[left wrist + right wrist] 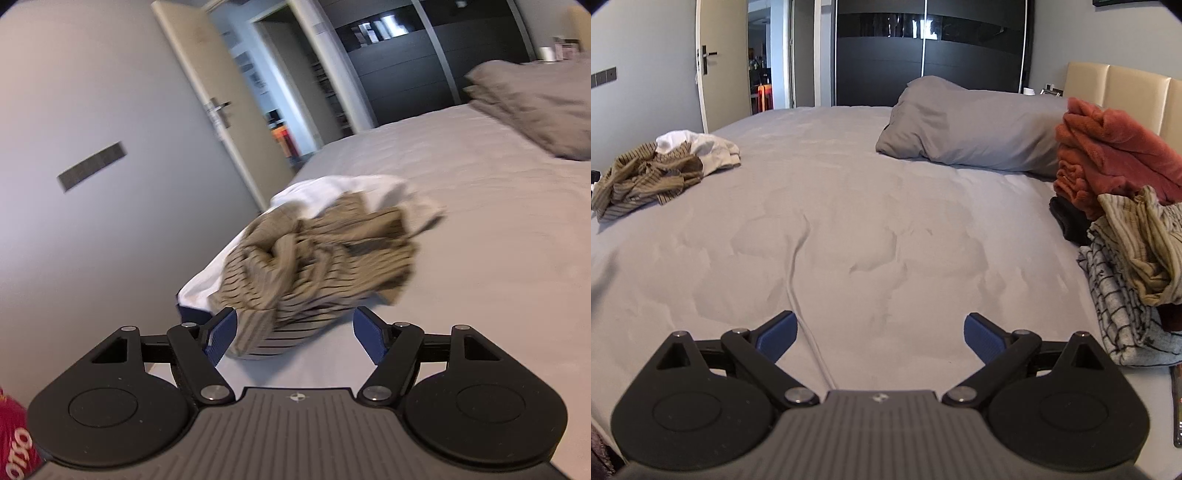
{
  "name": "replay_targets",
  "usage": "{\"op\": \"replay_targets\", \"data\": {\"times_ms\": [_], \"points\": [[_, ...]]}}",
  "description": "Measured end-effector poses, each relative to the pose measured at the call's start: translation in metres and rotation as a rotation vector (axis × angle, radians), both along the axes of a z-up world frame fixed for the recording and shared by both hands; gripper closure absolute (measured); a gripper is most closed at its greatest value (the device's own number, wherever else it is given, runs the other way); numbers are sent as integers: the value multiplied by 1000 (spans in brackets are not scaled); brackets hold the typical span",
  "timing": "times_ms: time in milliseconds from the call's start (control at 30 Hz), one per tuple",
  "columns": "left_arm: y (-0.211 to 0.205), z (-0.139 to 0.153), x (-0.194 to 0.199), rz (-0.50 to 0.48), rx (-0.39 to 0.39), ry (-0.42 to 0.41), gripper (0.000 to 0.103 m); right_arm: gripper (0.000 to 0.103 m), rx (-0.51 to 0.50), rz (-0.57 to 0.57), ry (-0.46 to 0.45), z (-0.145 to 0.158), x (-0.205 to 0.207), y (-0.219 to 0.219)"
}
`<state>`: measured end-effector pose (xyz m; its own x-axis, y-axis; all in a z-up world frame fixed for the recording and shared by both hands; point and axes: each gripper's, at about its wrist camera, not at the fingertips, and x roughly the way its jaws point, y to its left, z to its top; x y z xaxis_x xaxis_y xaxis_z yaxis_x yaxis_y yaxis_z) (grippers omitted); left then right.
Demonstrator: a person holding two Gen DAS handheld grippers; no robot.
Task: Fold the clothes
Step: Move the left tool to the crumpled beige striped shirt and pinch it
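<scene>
A crumpled tan striped garment [314,258] lies on the grey bed [480,240] over a white garment [343,186] near the bed's left edge. My left gripper [295,332] stands open just in front of it, and the garment's near hem lies between the blue pads [221,334] without being pressed. The right wrist view shows the same tan striped garment [646,177] and white garment [701,147] far off at the left. My right gripper [879,332] is open over the bare sheet with nothing between its fingers.
A pile of clothes [1126,229] sits at the bed's right edge: orange fleece on top, striped and checked pieces below. A grey pillow [967,125] lies at the head. An open door [229,110] and a dark wardrobe [931,55] stand beyond the bed.
</scene>
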<state>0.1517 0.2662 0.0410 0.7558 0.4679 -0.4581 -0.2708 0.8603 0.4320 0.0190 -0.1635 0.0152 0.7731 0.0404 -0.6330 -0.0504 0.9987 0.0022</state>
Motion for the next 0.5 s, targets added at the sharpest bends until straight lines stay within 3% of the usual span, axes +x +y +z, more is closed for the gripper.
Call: {"op": "replay_targets", "data": {"times_ms": [267,500], "points": [[60,-47,58,111,17,-25,28,5,-44,13,70,-26,30,16],[86,-85,106,145,71,27,28,5,-70,34,125,-44,57,31]]}}
